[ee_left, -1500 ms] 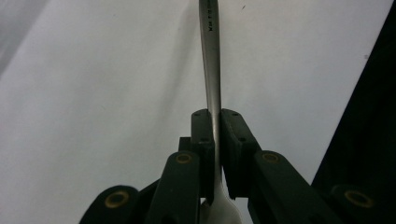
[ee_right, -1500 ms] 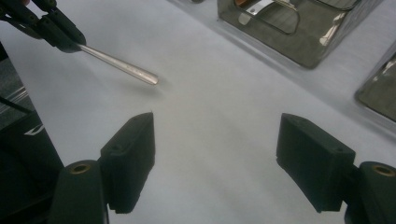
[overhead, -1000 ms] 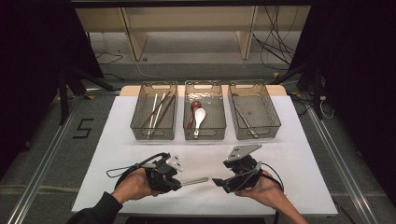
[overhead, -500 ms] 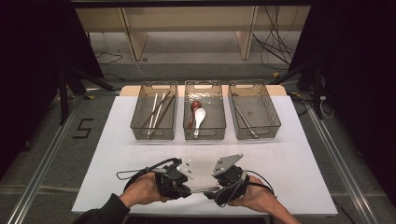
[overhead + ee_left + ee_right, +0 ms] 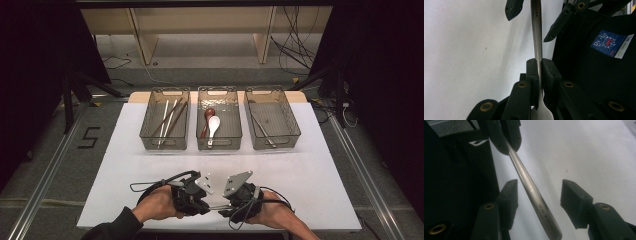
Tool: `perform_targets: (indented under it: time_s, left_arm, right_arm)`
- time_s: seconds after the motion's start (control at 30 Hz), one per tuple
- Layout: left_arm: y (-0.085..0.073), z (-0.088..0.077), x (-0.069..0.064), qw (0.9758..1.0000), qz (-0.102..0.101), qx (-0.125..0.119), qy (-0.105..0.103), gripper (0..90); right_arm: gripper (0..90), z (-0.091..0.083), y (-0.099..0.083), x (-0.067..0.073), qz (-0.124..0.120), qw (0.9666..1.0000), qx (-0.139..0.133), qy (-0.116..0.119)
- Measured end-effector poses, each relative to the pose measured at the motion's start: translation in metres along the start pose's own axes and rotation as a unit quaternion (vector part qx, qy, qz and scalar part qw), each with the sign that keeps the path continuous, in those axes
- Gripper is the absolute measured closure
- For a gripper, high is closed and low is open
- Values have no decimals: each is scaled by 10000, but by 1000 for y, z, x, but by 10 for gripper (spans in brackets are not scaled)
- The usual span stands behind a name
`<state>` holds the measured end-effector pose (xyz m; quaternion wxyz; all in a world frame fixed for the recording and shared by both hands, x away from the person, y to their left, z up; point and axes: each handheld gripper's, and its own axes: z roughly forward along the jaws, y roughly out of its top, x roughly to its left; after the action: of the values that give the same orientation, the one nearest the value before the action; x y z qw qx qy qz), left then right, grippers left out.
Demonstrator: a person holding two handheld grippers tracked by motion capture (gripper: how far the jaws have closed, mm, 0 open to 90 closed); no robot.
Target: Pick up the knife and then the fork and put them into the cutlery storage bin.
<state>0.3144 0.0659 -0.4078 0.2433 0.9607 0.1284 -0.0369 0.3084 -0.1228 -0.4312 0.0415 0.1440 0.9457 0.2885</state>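
A metal fork (image 5: 217,207) lies level between the two grippers near the table's front edge. My left gripper (image 5: 209,206) is shut on the fork's neck (image 5: 538,75), just above the tines at the bottom of the left gripper view. The handle (image 5: 537,30) runs away from it toward my right gripper (image 5: 536,15). In the right gripper view, my right gripper (image 5: 540,192) stands open with the handle's end (image 5: 534,192) passing between its jaws, closer to the left one and touching neither. The left gripper (image 5: 504,137) clamps the fork farther up.
Three clear bins stand in a row at the back of the white table (image 5: 325,180). The left bin (image 5: 165,142) holds chopsticks, the middle bin (image 5: 219,143) a white and a brown spoon, the right bin (image 5: 285,135) a thin metal utensil. Cables trail from both grippers.
Both hands have drawn back toward the front edge and closed in on each other. The right gripper's open jaws have come around the fork's handle, which the left keeps holding.
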Motion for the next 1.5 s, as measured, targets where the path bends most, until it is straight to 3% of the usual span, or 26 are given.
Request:
perform_targets:
  time_s: [0.47, 0.6, 0.7, 0.73, 0.77, 0.87, 0.93, 1.0, 1.23, 1.5]
  left_arm:
    - [1, 1, 1, 9999, 13, -52, -159, 835]
    - [0, 2, 3, 9996, 31, -80, -285, 834]
    - [-2, 3, 5, 9990, 126, -98, -423, 833]
    - [-3, 4, 5, 9991, 146, -116, -372, 849]
    - [-3, 4, 7, 9989, 118, -139, -432, 832]
    - [-5, 7, 9, 9980, 1, -165, -603, 824]
    - [-4, 6, 9, 9987, -48, -214, -454, 808]
    - [-2, 1, 9, 9982, -133, -335, -475, 734]
    - [-3, -10, 17, 9975, -451, -544, -65, 496]
    - [-7, -22, 25, 9929, -649, -975, 214, 362]
  right_arm:
    - [701, 2, -3, 5, -360, 9993, 122, 53]
    - [747, 2, -3, 9, -605, 9981, 139, 58]
    - [805, 1, -4, 12, -885, 9959, 140, 156]
    - [859, -1, -4, 12, -945, 9952, 124, 243]
    - [873, -2, -3, 12, -896, 9953, 102, 359]
    - [878, -1, -3, 14, -952, 9944, 210, 418]
    - [878, -1, -3, 13, -956, 9944, 216, 406]
    - [879, -1, -3, 11, -889, 9950, 242, 381]
    - [879, -1, -4, 11, -856, 9956, 329, 209]
    - [878, -3, -5, 6, -686, 9970, 368, 9]
